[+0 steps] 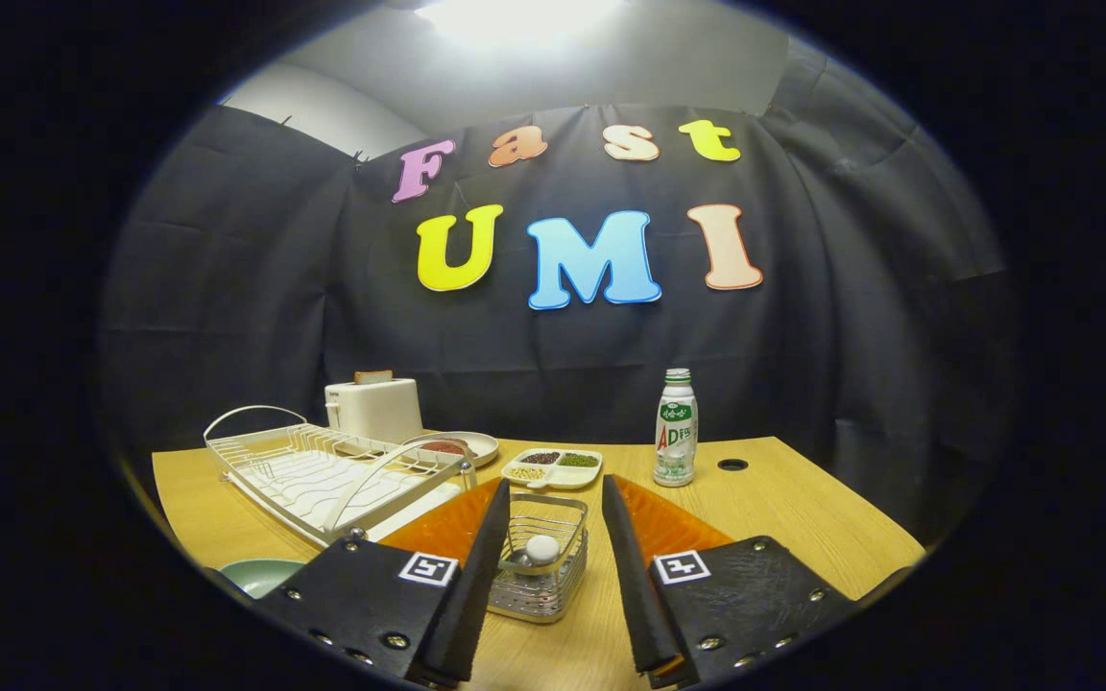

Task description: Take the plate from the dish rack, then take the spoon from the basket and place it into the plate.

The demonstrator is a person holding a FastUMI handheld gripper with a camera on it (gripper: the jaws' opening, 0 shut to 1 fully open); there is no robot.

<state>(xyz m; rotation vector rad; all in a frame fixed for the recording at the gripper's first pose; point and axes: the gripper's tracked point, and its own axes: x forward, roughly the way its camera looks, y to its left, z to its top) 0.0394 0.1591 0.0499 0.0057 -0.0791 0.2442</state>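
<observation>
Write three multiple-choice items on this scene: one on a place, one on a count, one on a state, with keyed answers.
1. The wire basket sits:
A. between the gripper fingers
B. behind the toaster
C. inside the dish rack

2. Bottles on the table:
A. none
B. one
C. three

3. The gripper is:
A. shut on the basket
B. open
C. shut on a spoon

Answers:
1 A, the basket lies in the gap between the fingers.
2 B, a single bottle stands upright.
3 B, the fingers stand apart, pressing nothing.

Light wooden table (803,518): smooth, matt grain.
White wire dish rack (323,470): coated metal.
Small square wire basket (543,566): shiny metal.
Green-labelled bottle (676,428): clear plastic.
</observation>
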